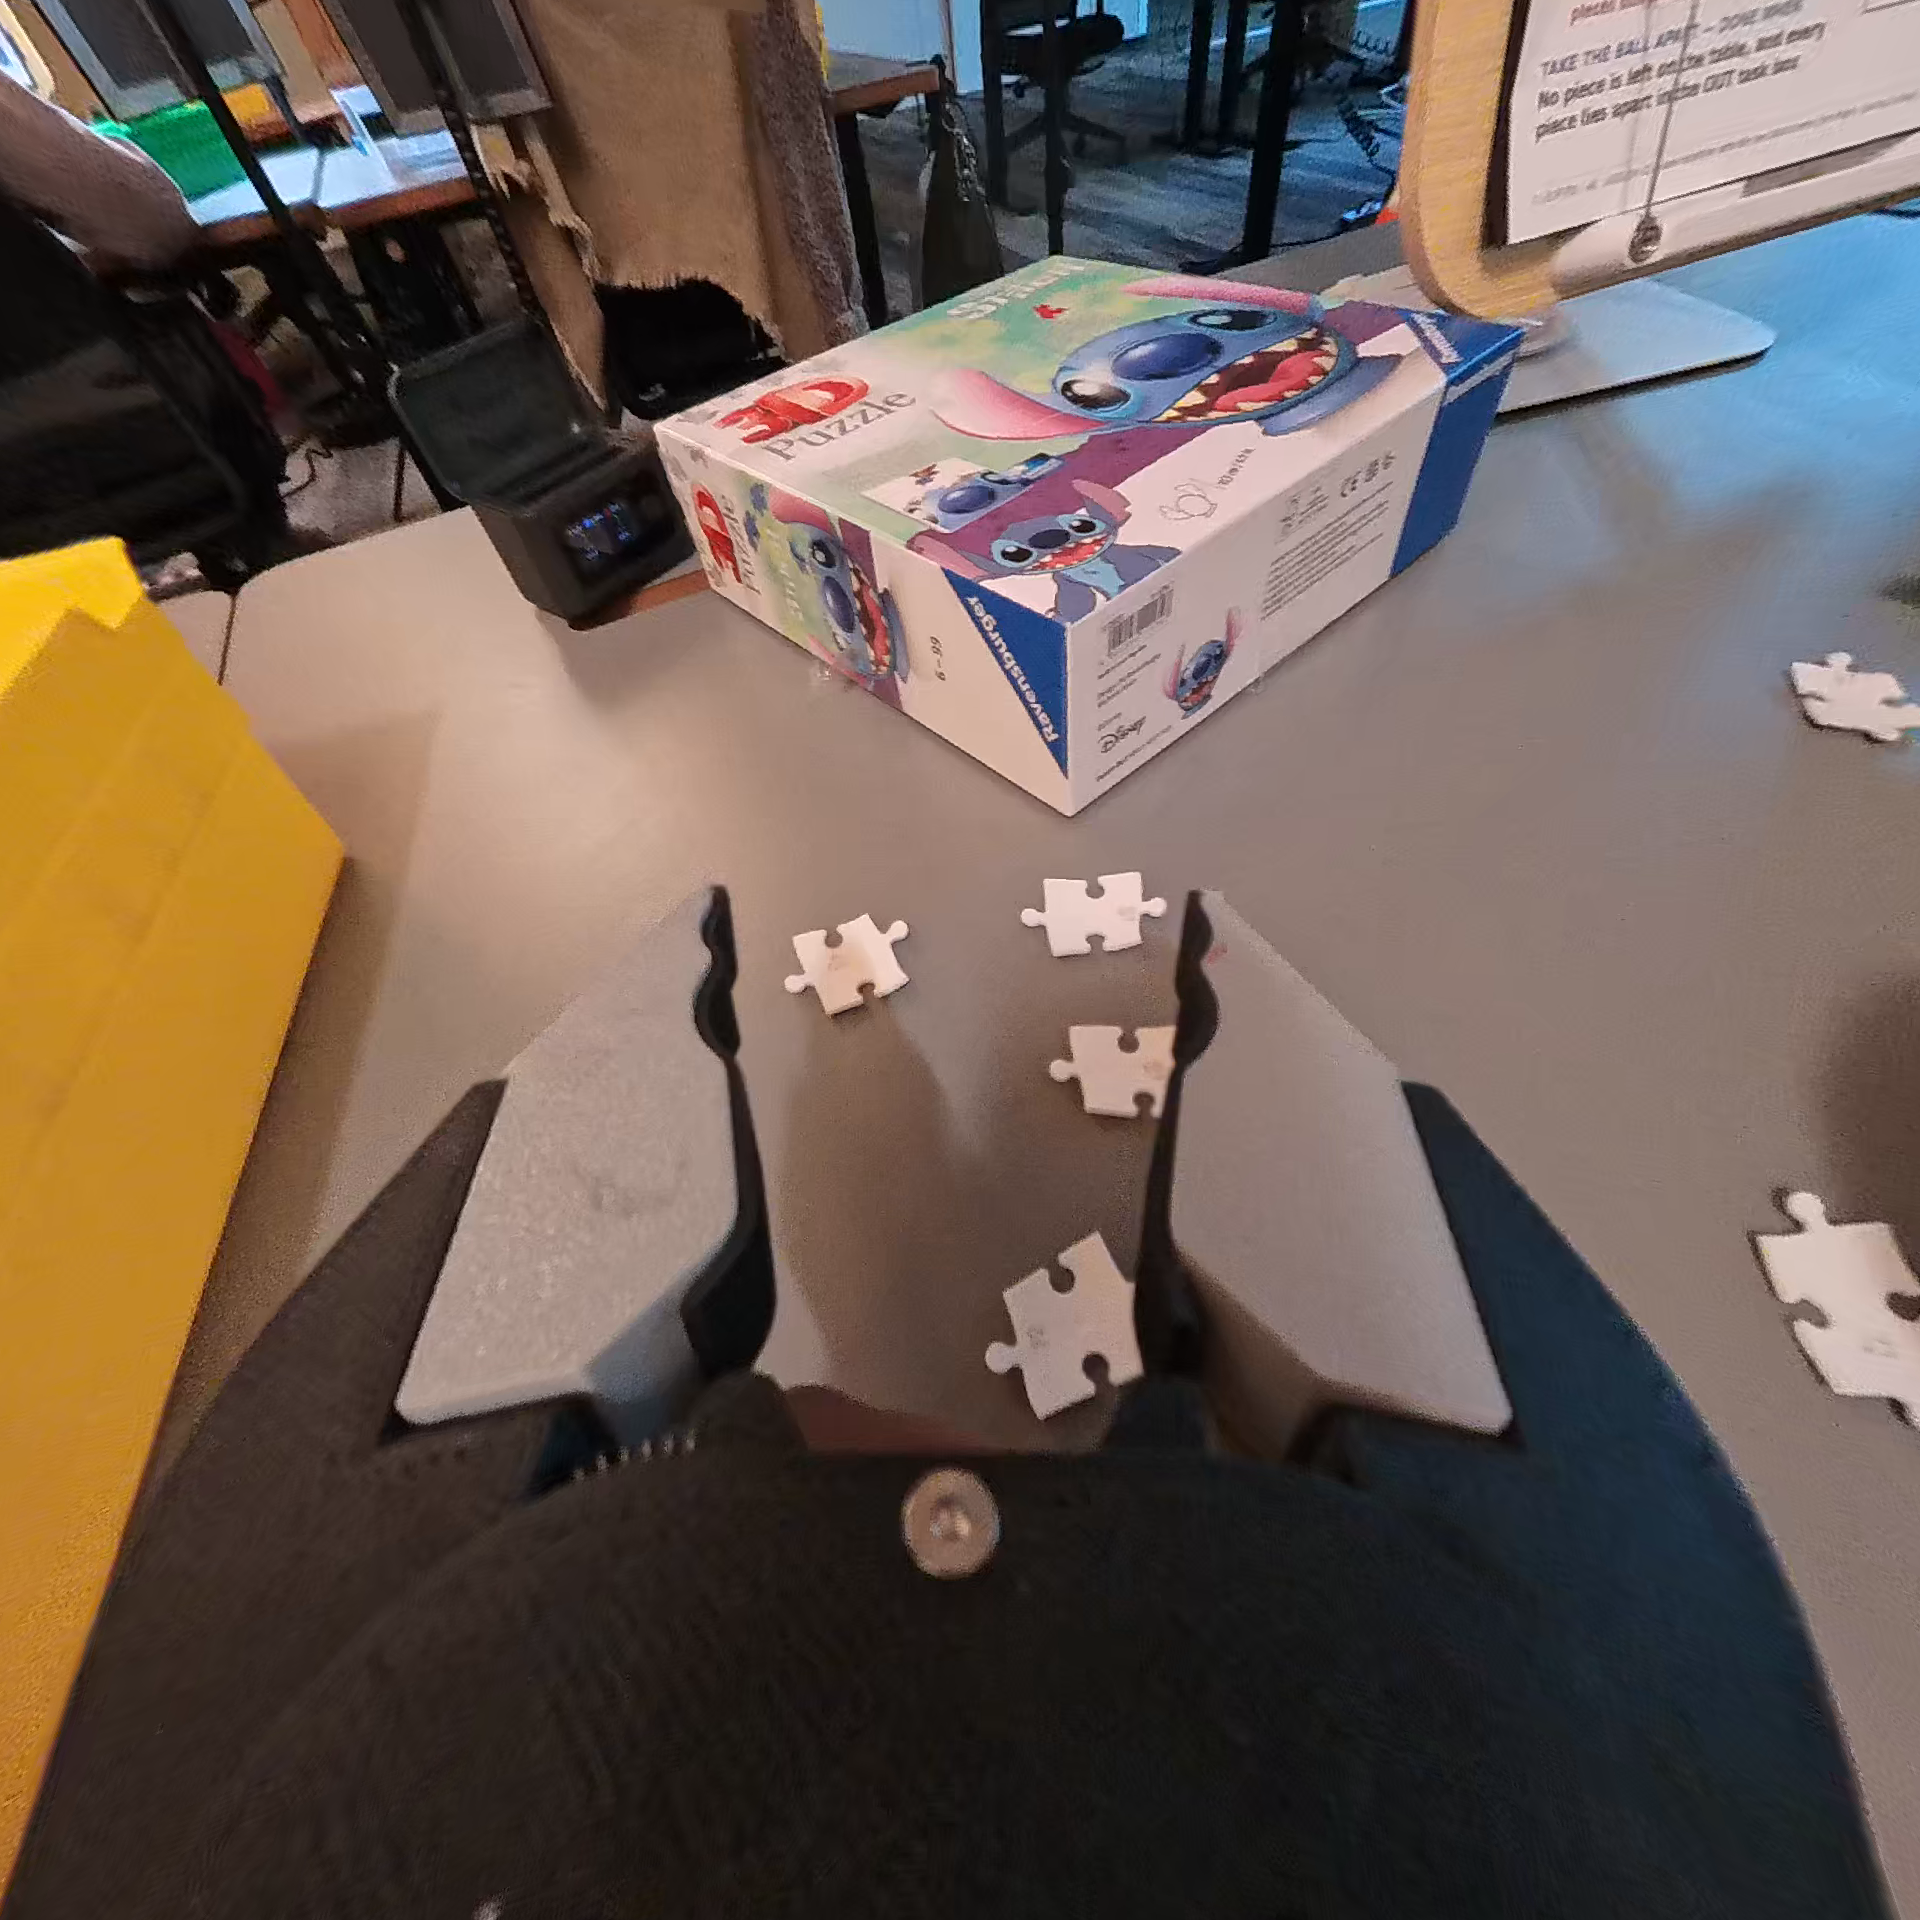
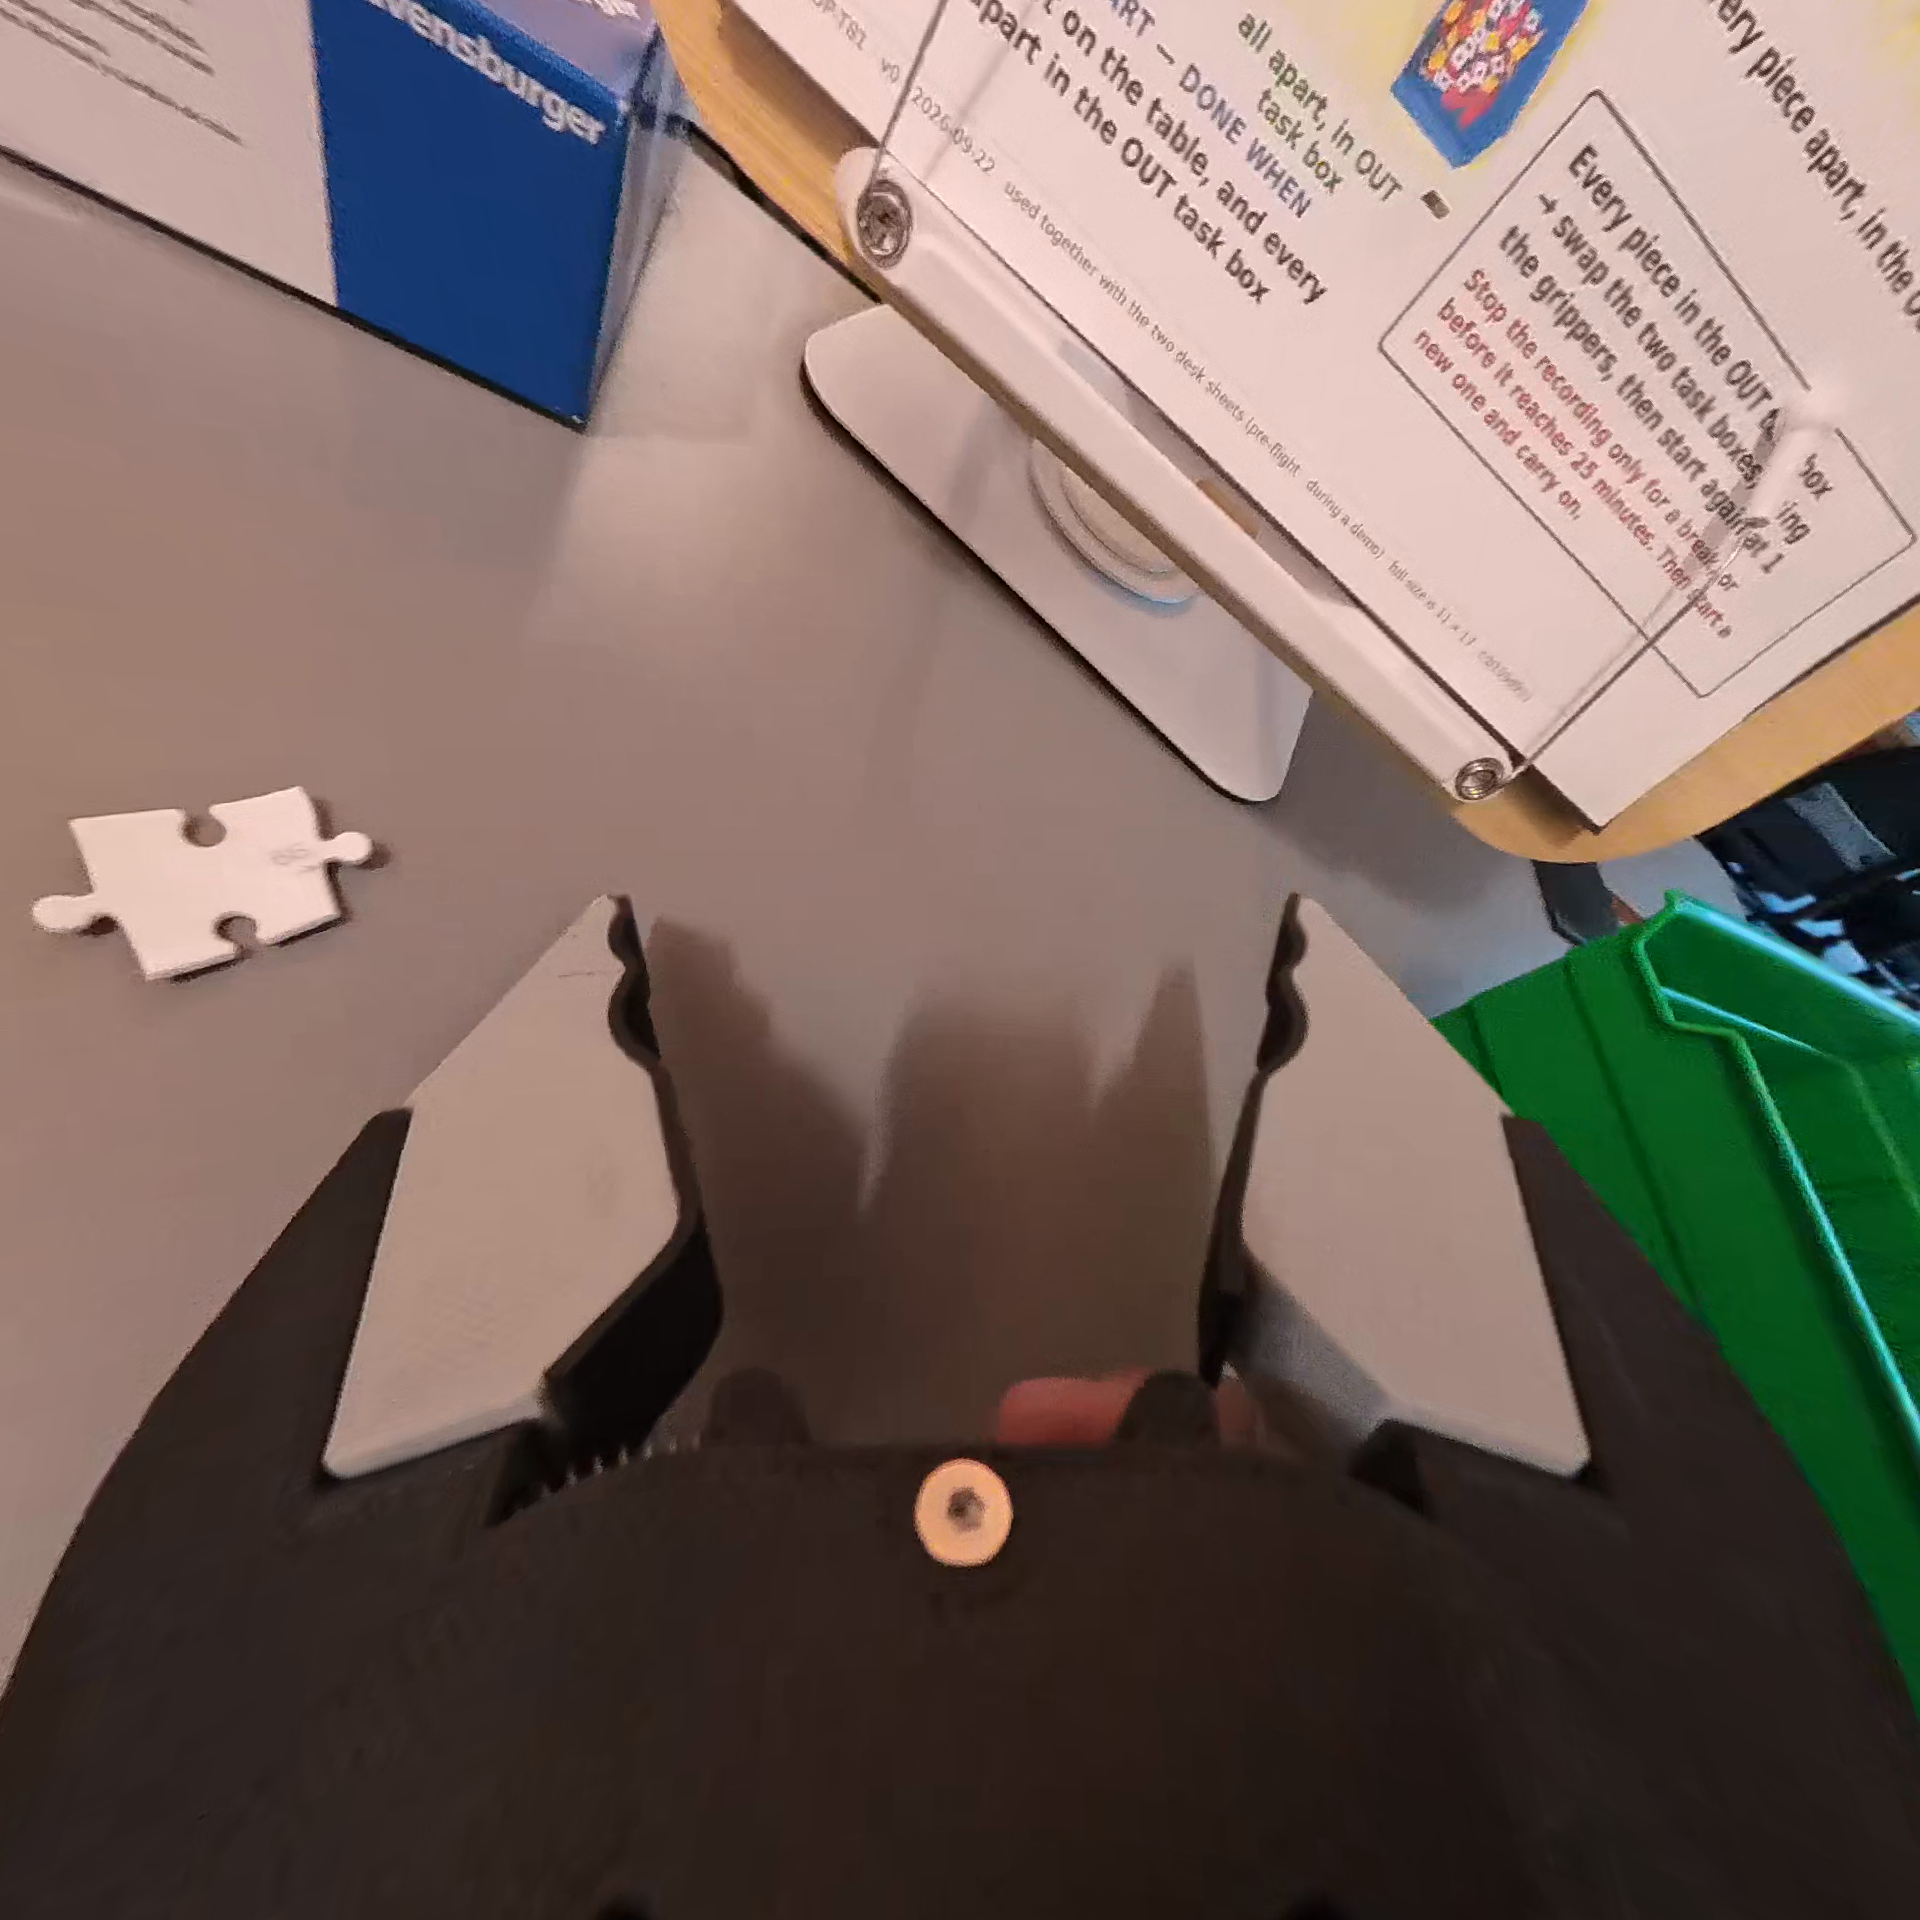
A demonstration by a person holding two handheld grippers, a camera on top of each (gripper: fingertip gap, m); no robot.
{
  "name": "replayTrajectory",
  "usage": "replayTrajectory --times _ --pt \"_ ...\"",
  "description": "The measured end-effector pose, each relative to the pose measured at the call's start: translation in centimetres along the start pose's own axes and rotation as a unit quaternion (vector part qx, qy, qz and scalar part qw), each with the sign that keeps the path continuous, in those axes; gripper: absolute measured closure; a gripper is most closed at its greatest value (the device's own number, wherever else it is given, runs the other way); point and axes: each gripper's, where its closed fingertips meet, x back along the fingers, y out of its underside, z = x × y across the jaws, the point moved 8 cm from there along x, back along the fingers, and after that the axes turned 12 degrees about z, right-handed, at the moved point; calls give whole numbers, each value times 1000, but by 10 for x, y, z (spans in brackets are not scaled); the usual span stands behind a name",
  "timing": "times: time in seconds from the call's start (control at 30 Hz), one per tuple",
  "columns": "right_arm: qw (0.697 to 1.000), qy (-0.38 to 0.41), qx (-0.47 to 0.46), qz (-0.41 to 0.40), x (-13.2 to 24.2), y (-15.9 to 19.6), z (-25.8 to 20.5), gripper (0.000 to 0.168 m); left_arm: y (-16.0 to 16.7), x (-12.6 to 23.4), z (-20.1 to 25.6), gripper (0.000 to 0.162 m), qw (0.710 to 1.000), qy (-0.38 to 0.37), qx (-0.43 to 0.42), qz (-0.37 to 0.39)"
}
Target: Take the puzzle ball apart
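Note:
No whole puzzle ball shows in either view. In the left wrist view, several white puzzle pieces lie face down on the grey table point(image 1: 1455, 883): one piece point(image 1: 847, 963) just ahead of my left fingertip, another point(image 1: 1094, 913) farther ahead, one point(image 1: 1117, 1070) by the right finger, one point(image 1: 1070, 1325) between the fingers near the base. My left gripper point(image 1: 956, 925) is open and empty above them. More pieces lie at the right edge point(image 1: 1855, 698), point(image 1: 1849, 1304). In the right wrist view, my right gripper point(image 2: 956, 925) is open and empty over bare table; a joined pair of pieces point(image 2: 203, 878) lies to its left.
The puzzle's cardboard box point(image 1: 1091, 540) lies on the table beyond the left gripper; its blue corner point(image 2: 468, 197) shows in the right wrist view. A yellow bin point(image 1: 114, 1039) stands at the left. A green bin point(image 2: 1714, 1143) stands at the right. A wooden board with an instruction sheet point(image 2: 1351, 343) stands on a white base point(image 2: 1039, 540).

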Motion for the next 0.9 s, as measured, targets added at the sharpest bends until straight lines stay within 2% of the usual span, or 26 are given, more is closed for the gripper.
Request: replayTrajectory --times 0.13,0.4,0.6,0.9 --pt "1000 -10 -13 16 6 -5 -3 52 3 5 -5 81 999 -29 -23 18" --pt "999 -23 -26 23 9 -3 -6 50 6 12 -10 80 999 -38 -27 27" --pt "997 -16 -54 59 15 -8 1 49 5 16 -14 75 996 -62 -48 39" --pt "995 -19 -65 66 15 -7 2 47 4 16 -10 69 992 -80 -85 44"
